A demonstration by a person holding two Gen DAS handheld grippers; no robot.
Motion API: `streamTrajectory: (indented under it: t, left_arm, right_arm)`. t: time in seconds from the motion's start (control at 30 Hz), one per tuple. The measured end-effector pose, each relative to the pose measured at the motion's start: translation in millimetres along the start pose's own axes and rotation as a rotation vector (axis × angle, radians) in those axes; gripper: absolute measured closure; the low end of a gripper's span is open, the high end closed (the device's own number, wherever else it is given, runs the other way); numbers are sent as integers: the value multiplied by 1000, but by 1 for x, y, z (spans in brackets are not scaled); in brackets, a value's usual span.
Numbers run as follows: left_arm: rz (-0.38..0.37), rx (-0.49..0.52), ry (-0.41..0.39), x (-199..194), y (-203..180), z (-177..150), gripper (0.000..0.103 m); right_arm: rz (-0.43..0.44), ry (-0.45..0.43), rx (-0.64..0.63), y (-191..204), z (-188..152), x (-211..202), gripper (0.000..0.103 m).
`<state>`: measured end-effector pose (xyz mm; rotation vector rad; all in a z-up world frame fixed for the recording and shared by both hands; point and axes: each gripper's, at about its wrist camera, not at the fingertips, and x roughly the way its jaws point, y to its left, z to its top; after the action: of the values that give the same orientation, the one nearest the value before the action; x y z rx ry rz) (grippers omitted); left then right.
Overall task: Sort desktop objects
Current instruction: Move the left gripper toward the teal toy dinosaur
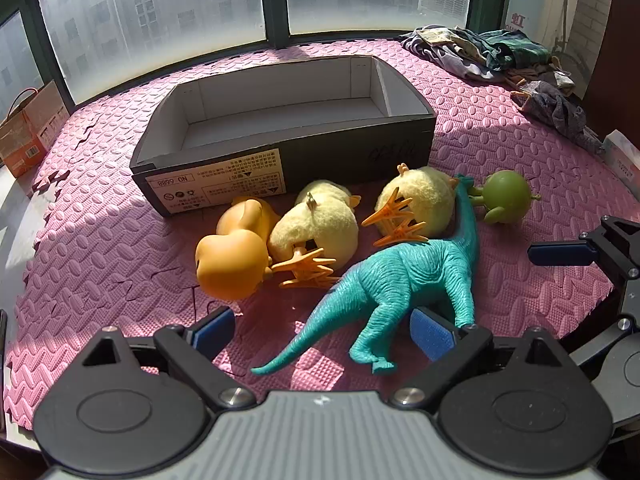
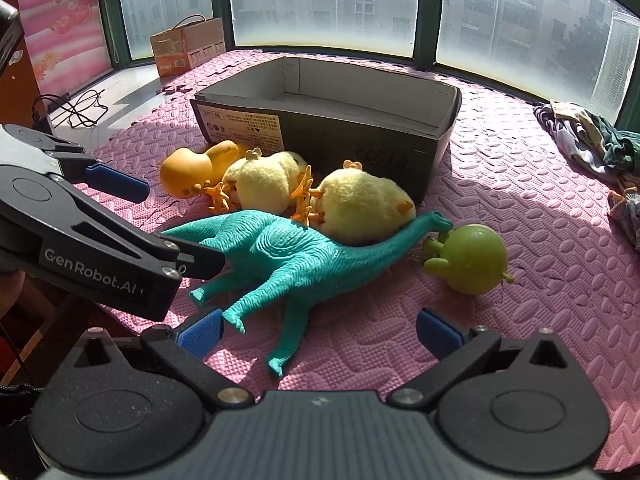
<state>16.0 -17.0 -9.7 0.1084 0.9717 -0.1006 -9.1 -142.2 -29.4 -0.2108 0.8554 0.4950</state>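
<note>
A teal toy dinosaur [image 1: 404, 276] lies on its side on the pink foam mat [image 1: 100, 248]; it also shows in the right wrist view [image 2: 292, 248]. Behind it lie an orange rubber duck [image 1: 236, 252], two yellow plush chicks [image 1: 316, 226] [image 1: 420, 204] and a green round toy [image 1: 506, 196]. An open dark cardboard box [image 1: 288, 156] stands behind them, empty. My left gripper [image 1: 324, 334] is open, its fingers either side of the dinosaur's tail and hind legs. My right gripper [image 2: 318, 332] is open, just in front of the dinosaur's legs.
A pile of clothes [image 1: 492, 56] lies at the mat's far right by the window. A brown carton [image 1: 28, 132] stands at the far left. A cable [image 2: 76, 112] lies on the sill left of the mat. Windows line the back.
</note>
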Motion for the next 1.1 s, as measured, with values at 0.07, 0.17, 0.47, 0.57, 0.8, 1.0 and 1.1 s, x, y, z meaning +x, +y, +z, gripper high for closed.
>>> streamTrajectory:
  t: [0.07,0.17,0.47,0.57,0.8,1.0,1.1]
  left_arm:
    - [0,4,1,0,-1,0,0]
    - [0,9,10,1,-4,0,0]
    - [-4,17,18,4,-7,1,0]
    - [-7,18,22,6,-7,1,0]
    - [-12,20,27,9,-8,4,0]
    - [-15,21,37,12,-8,4,0]
    - [-14,26,41,13,-8,5,0]
  right_arm:
    - [-1,-1,-3,0,0,0,0]
    - [0,0,-2,0,0,0,0]
    - [4,-1,9,-2,-2,-1,0]
    - [6,-1,10,-2,-2,-1,0]
    - [9,3,15,-2,-2,2,0]
    - [15,9,19,-3,-1,4,0]
    - [17,13,19,-4,-1,6,0]
